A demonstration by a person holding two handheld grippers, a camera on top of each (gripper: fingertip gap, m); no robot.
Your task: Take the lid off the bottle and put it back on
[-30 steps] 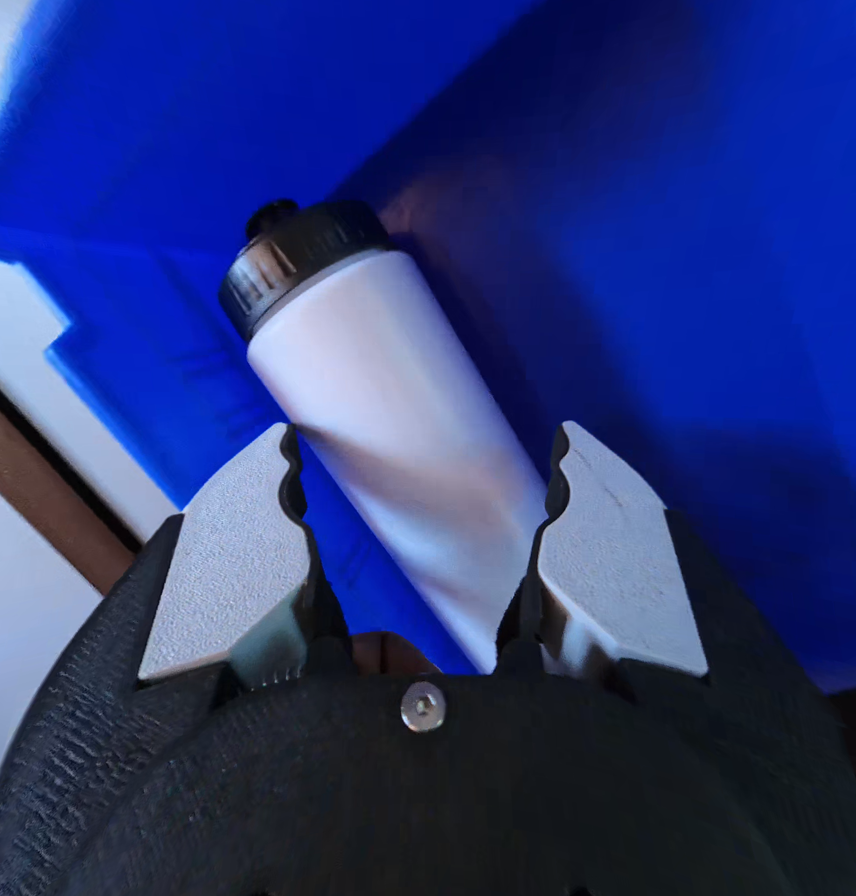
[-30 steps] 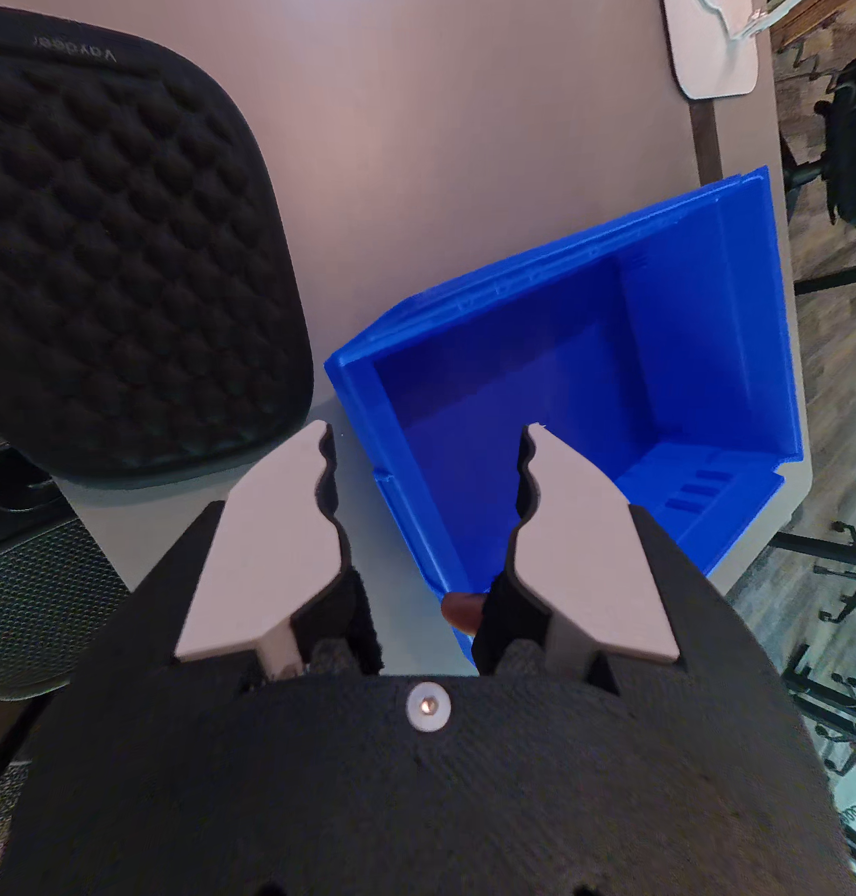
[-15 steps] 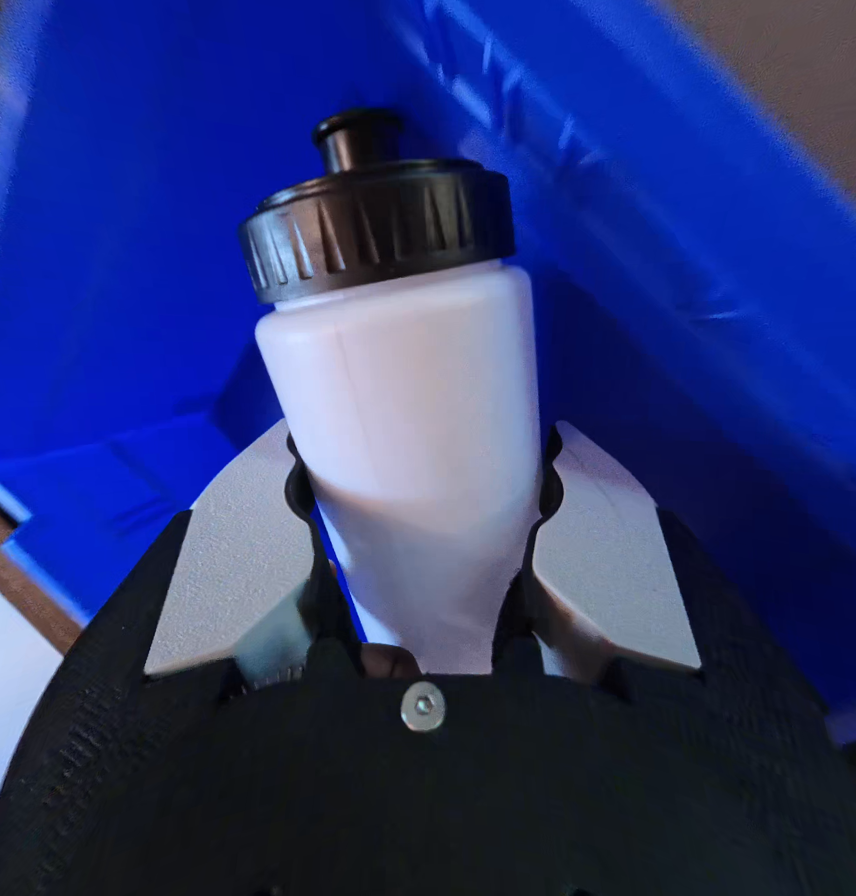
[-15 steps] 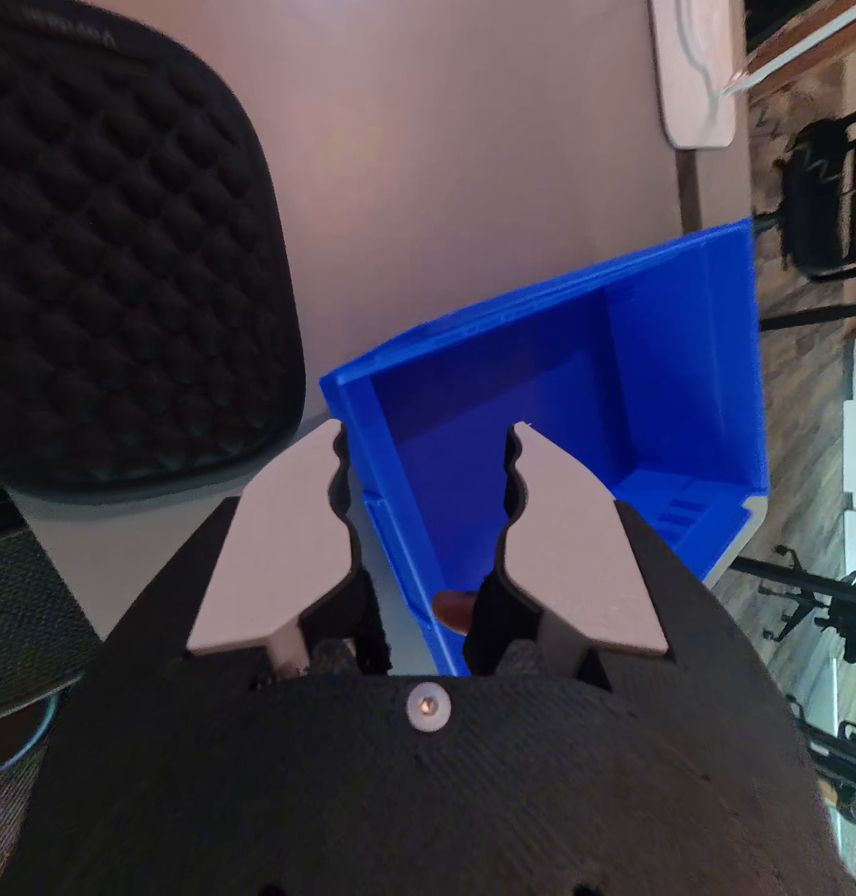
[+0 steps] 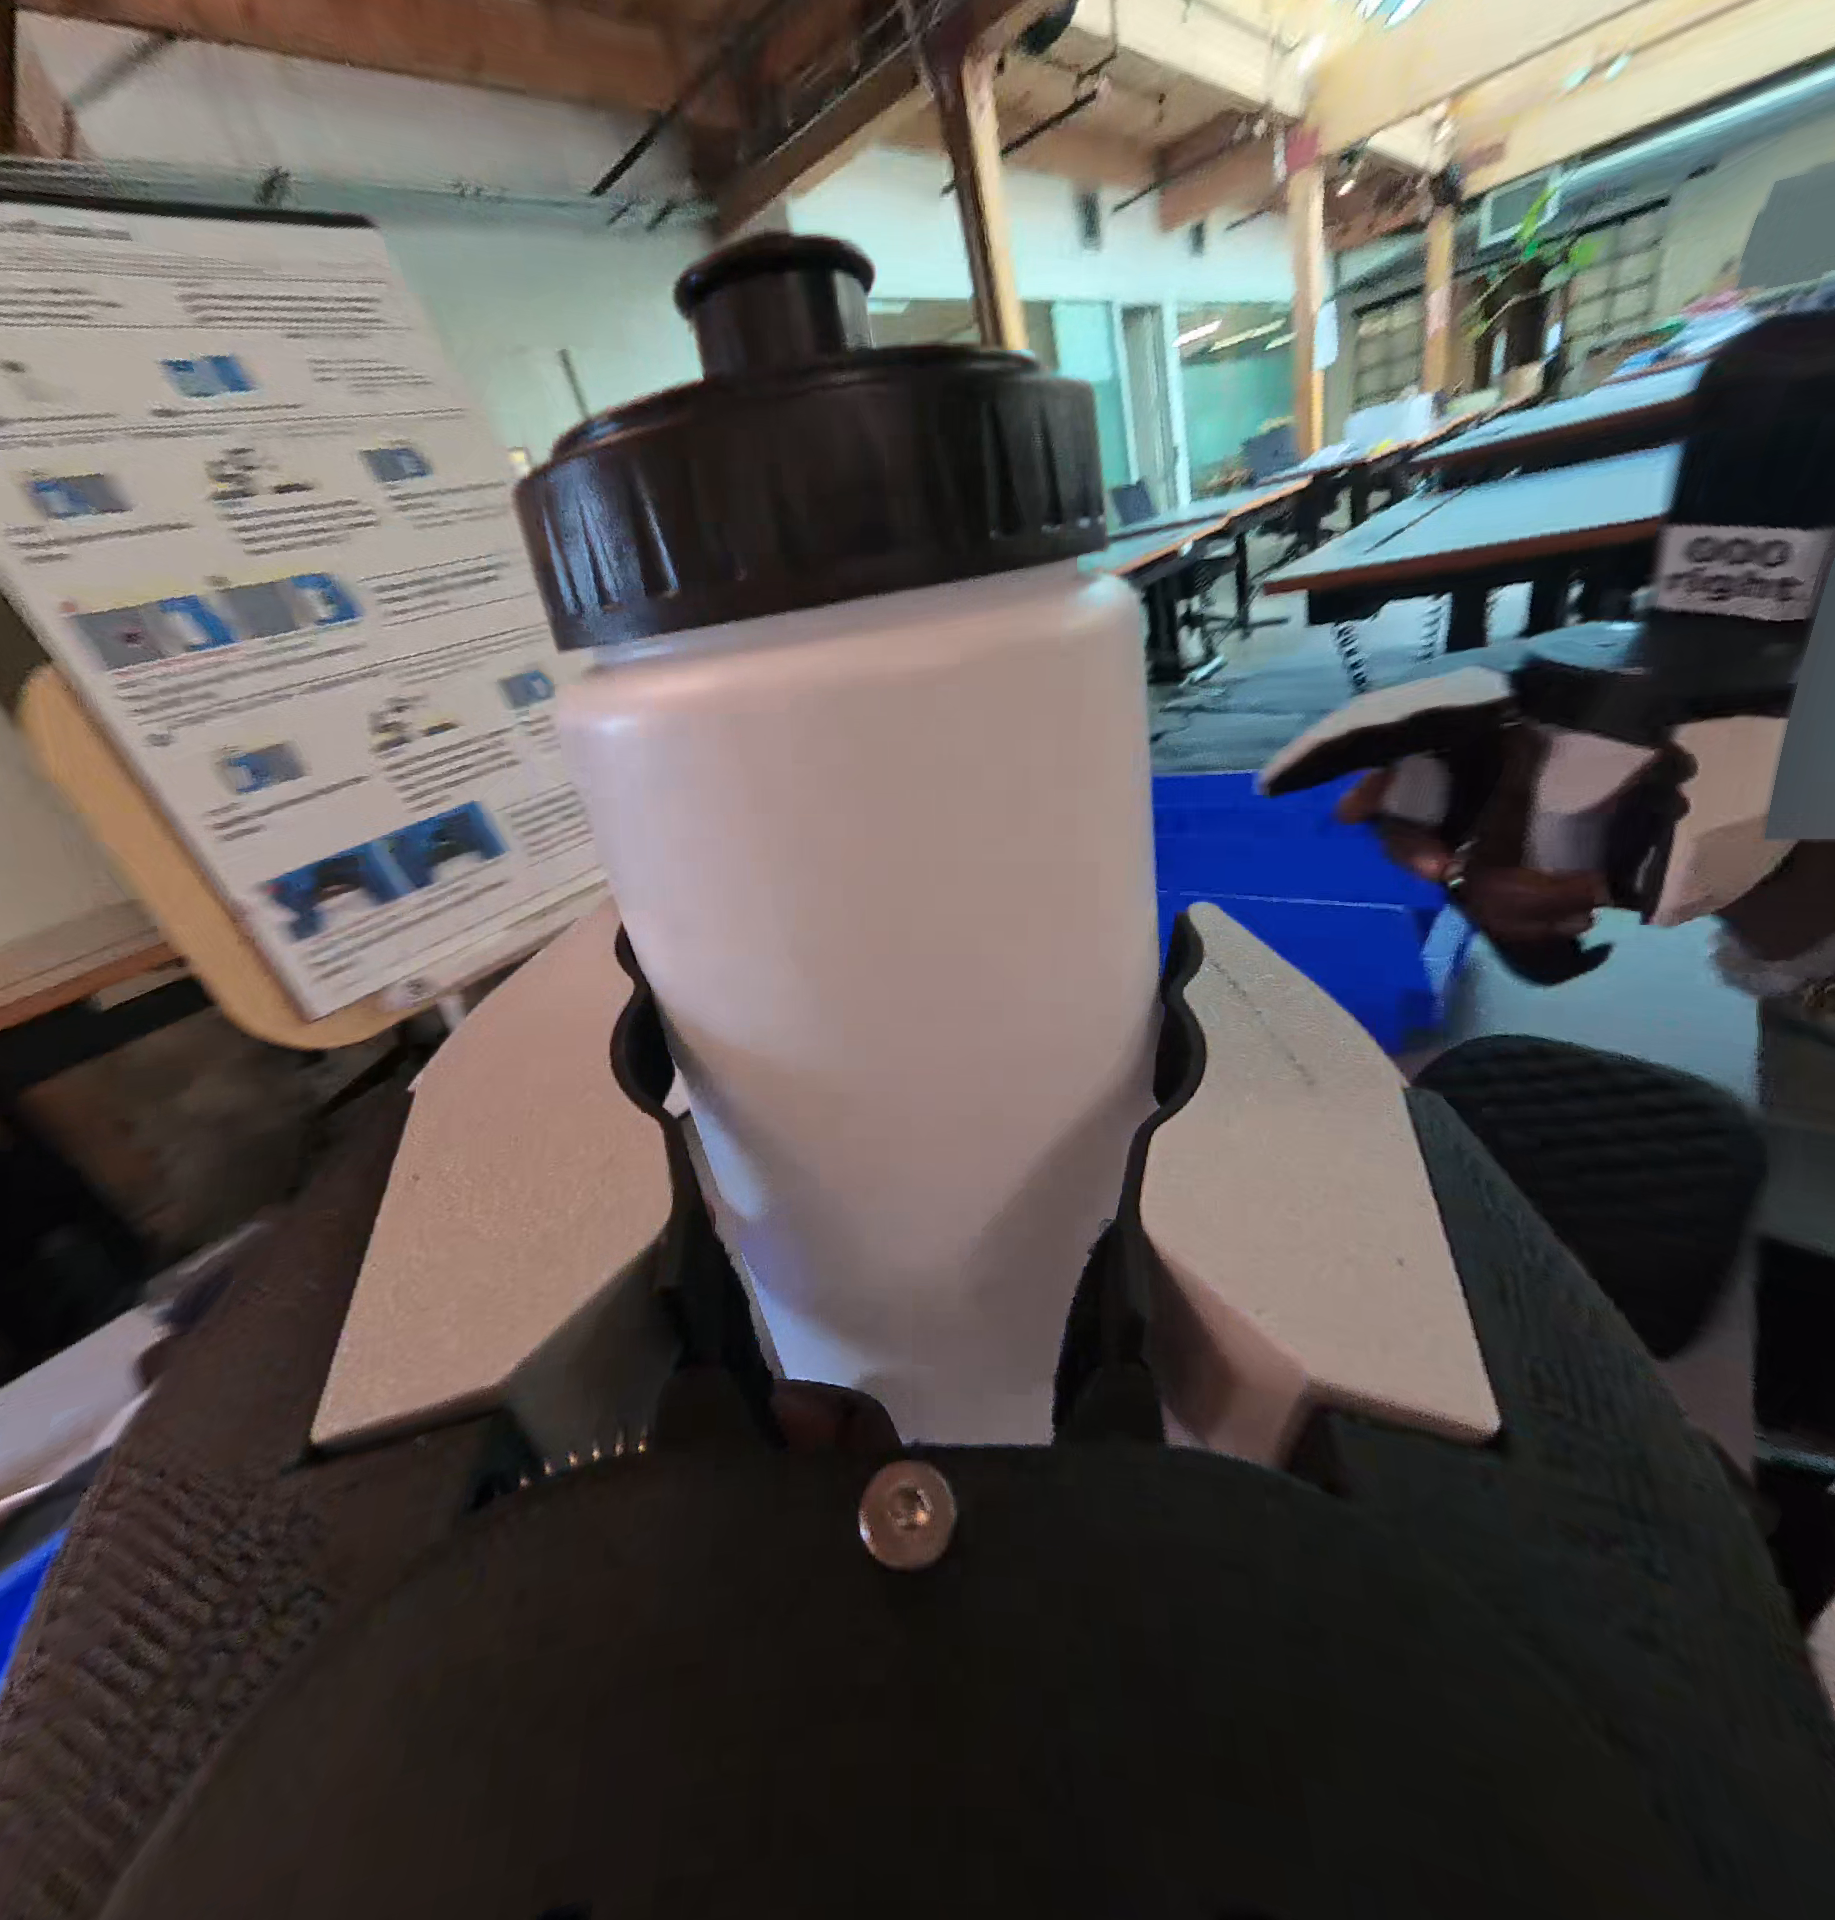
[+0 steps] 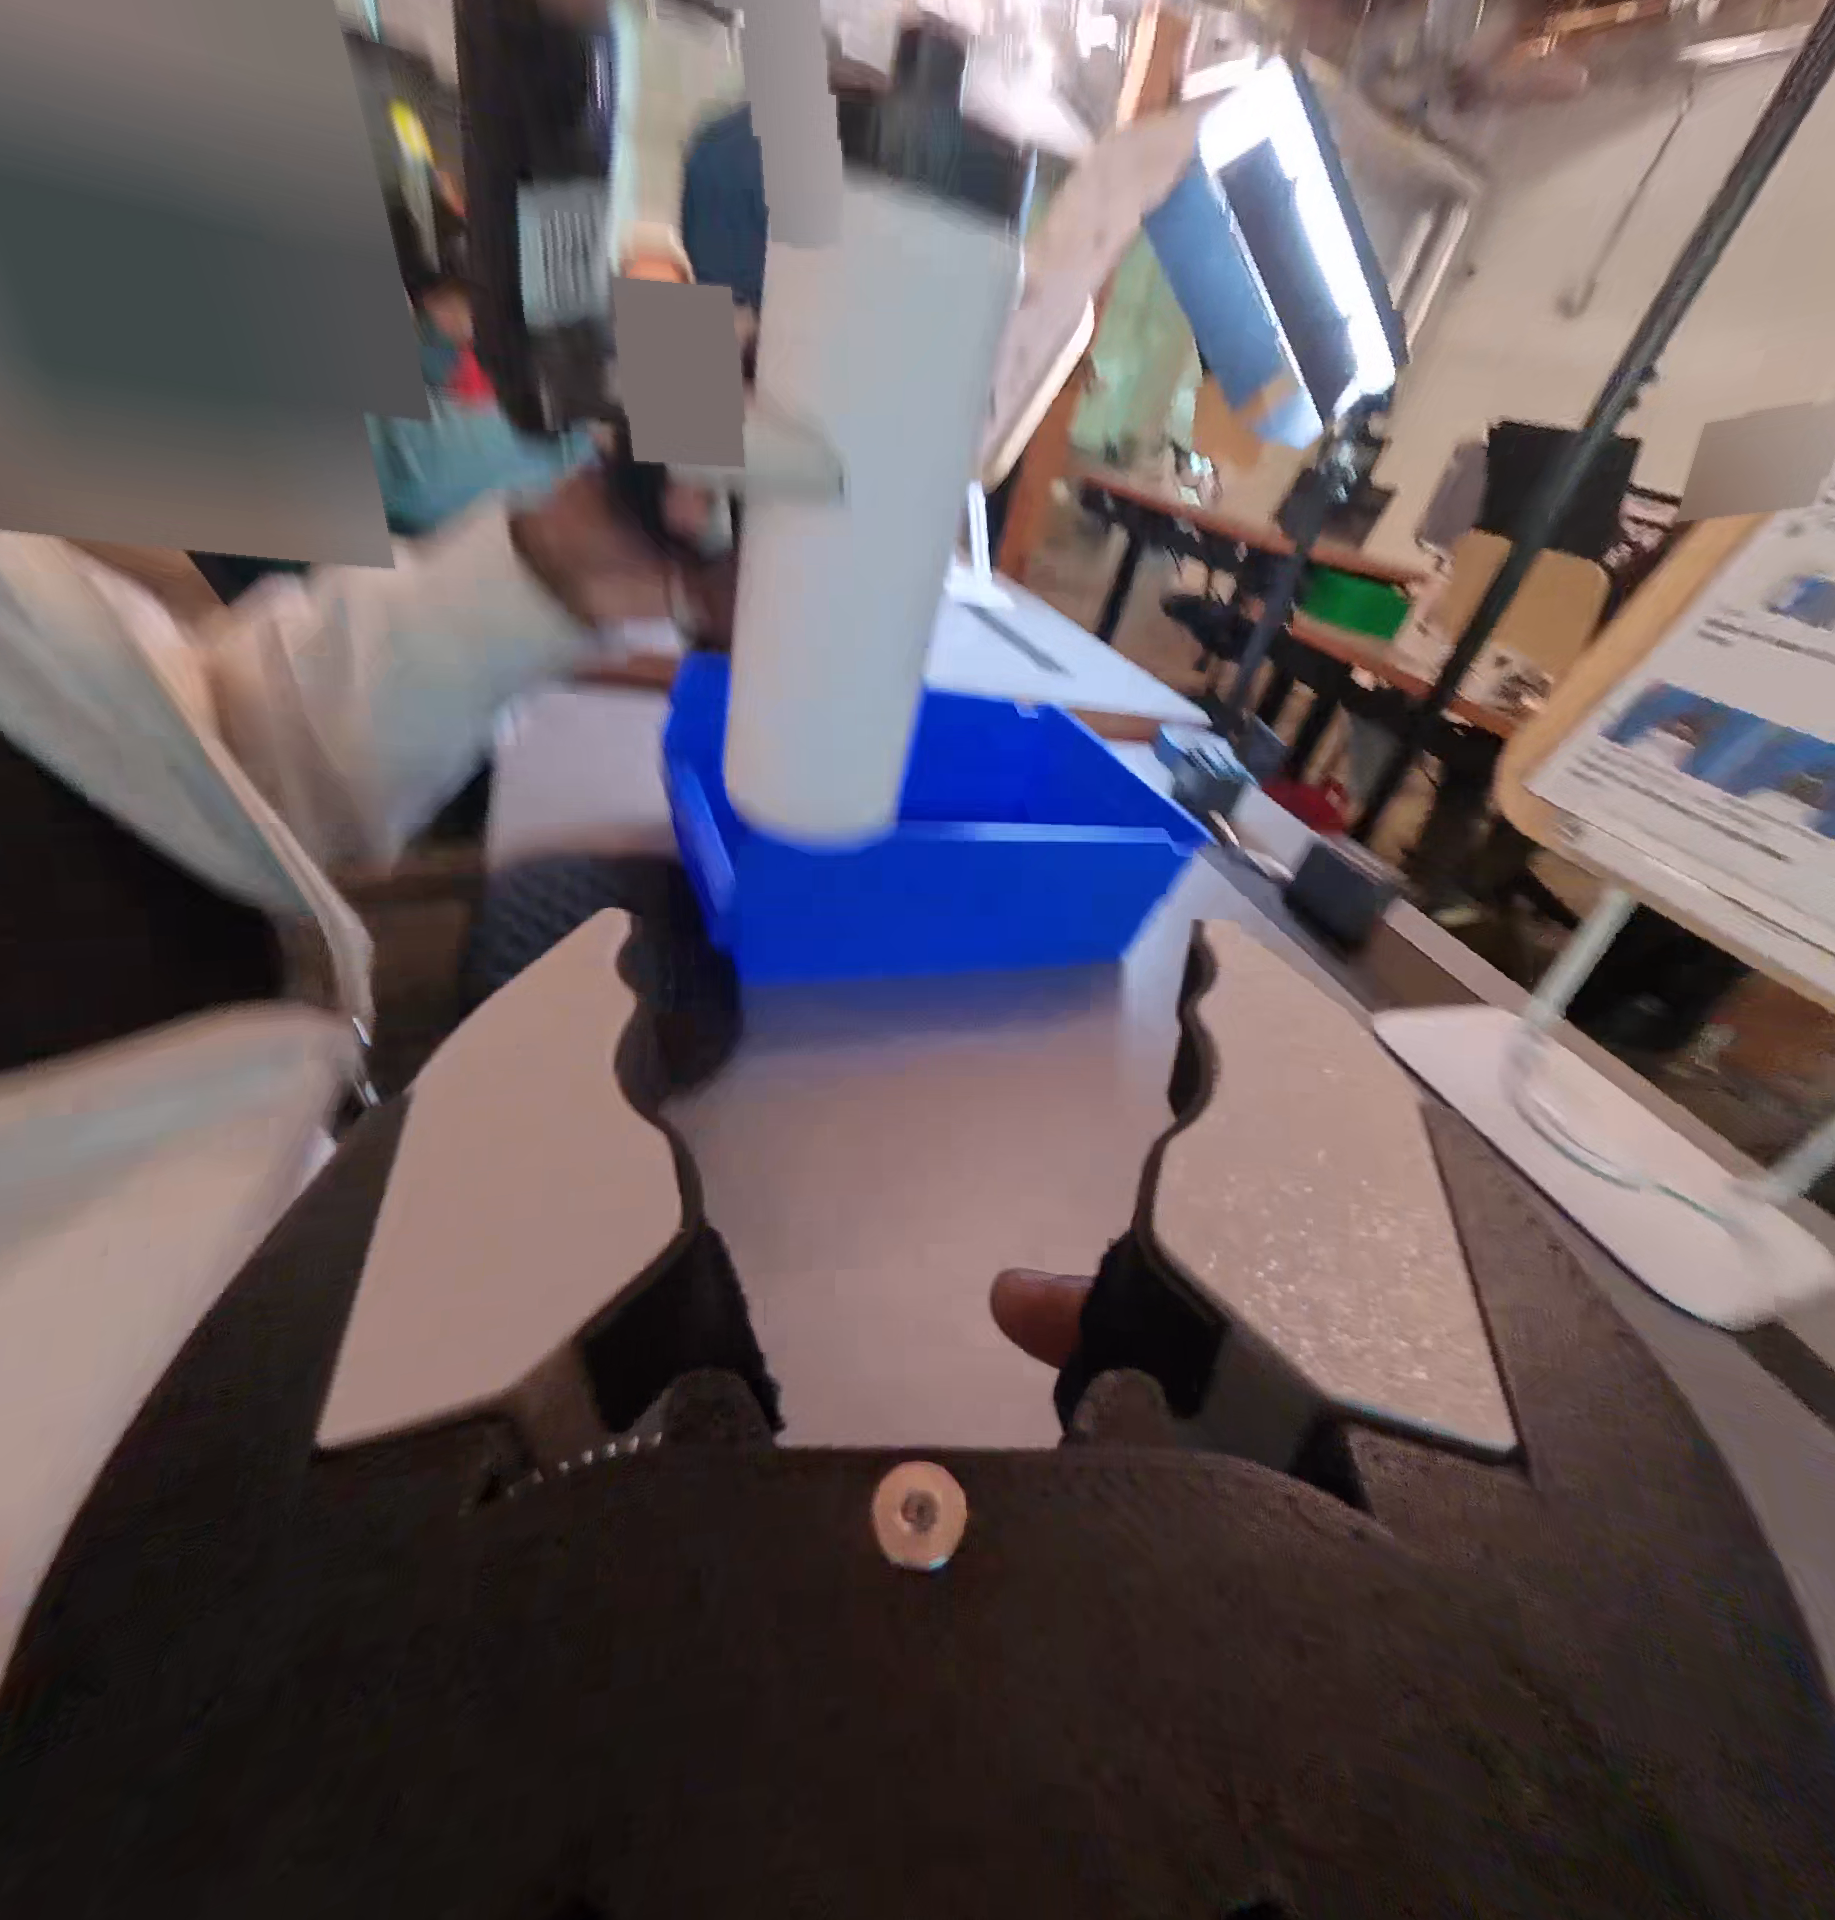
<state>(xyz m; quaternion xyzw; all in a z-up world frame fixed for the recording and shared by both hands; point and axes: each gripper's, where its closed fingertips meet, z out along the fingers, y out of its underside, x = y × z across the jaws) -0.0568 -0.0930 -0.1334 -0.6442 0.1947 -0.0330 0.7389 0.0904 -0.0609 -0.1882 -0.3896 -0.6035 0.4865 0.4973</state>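
Left wrist view: my left gripper (image 5: pixel 897 1023) clamps white bottle (image 5: pixel 871 883), black lid (image 5: pixel 809 499) on. Right wrist view: my right gripper (image 6: pixel 908 992) agape, empty; blue bin (image 6: pixel 944 894) below bottle.

Bottle (image 5: pixel 861 894) of smooth, matt white plastic with a ribbed black plastic lid (image 5: pixel 809 499), held between grainy grey fingers (image 5: pixel 518 1195) on a rough black body (steel screw at 6 o'clock); glossy blue plastic bin (image 6: pixel 944 894).

Bottle (image 6: pixel 851 540) above bin (image 6: pixel 944 894); bin on table (image 6: pixel 892 1164).
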